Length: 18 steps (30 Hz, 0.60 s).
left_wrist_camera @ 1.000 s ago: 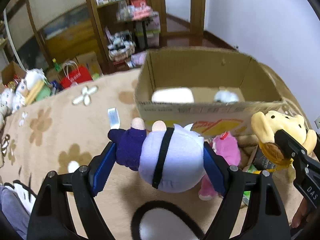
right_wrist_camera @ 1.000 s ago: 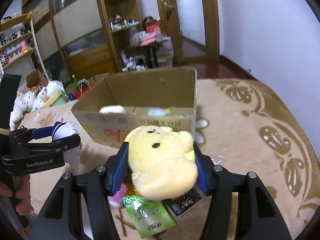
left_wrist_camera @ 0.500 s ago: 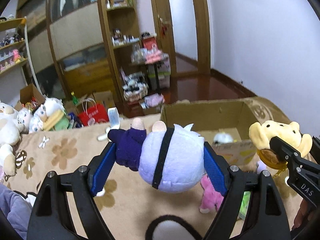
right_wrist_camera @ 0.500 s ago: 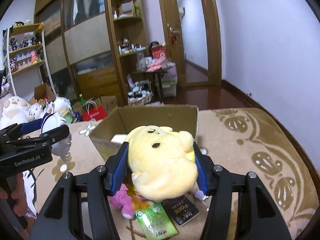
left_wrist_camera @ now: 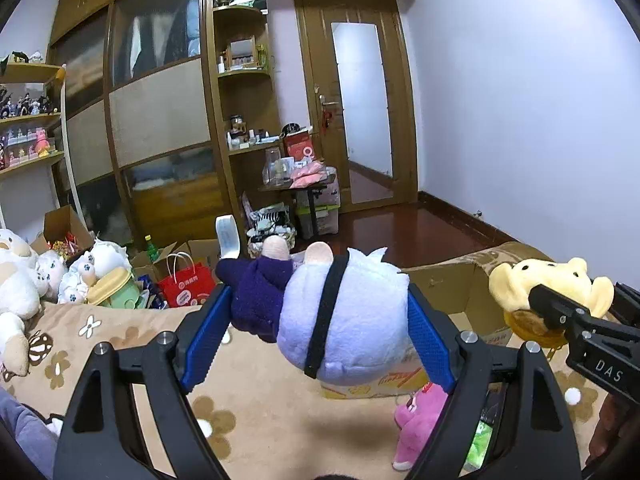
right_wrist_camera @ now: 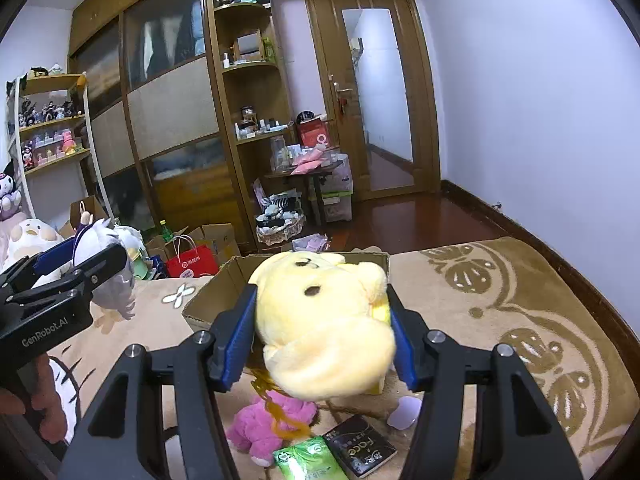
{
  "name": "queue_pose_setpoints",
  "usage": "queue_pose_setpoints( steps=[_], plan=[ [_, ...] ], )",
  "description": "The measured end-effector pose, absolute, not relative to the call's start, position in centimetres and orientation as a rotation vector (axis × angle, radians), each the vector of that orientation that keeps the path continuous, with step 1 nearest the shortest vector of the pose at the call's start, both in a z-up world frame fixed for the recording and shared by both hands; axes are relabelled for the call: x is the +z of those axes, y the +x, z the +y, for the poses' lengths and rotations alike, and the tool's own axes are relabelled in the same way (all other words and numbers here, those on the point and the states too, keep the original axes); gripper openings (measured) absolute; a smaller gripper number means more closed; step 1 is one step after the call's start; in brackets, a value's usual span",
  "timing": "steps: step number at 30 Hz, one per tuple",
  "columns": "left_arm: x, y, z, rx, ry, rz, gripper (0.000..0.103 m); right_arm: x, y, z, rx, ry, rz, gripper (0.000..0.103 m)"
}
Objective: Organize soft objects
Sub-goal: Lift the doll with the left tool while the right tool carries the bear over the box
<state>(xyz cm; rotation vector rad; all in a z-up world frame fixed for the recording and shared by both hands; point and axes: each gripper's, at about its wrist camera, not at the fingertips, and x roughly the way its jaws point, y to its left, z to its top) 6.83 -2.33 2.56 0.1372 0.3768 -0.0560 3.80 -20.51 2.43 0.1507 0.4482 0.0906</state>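
Bedroom, patterned beige blanket (right_wrist_camera: 500, 280) underfoot. Lilac doll (left_wrist_camera: 340, 320) clamped in left gripper (left_wrist_camera: 320, 336); yellow bear (right_wrist_camera: 324, 328) clamped in right gripper (right_wrist_camera: 320, 340); both aloft near cardboard box (right_wrist_camera: 216, 296). Risks: plush squeezing out sideways, dropping short of box onto pink toy (right_wrist_camera: 268, 420) and packets (right_wrist_camera: 308, 460).

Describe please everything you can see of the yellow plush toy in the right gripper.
The yellow plush toy is soft, pale fleece with a dark dot eye and rounded ears. The right gripper is shut on it, blue pads pressing both its sides. It hangs in the air in front of the cardboard box, above a pink plush.
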Motion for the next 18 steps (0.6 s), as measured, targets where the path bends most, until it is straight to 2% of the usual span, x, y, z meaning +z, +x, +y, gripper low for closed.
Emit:
queue_pose_setpoints(
  steps=[18],
  plan=[
    [1.3,12.1,-4.4,-0.091,0.164,0.383,0.084,2.0,7.3,-19.7,0.099,0.133,0.47,0.063]
  ],
)
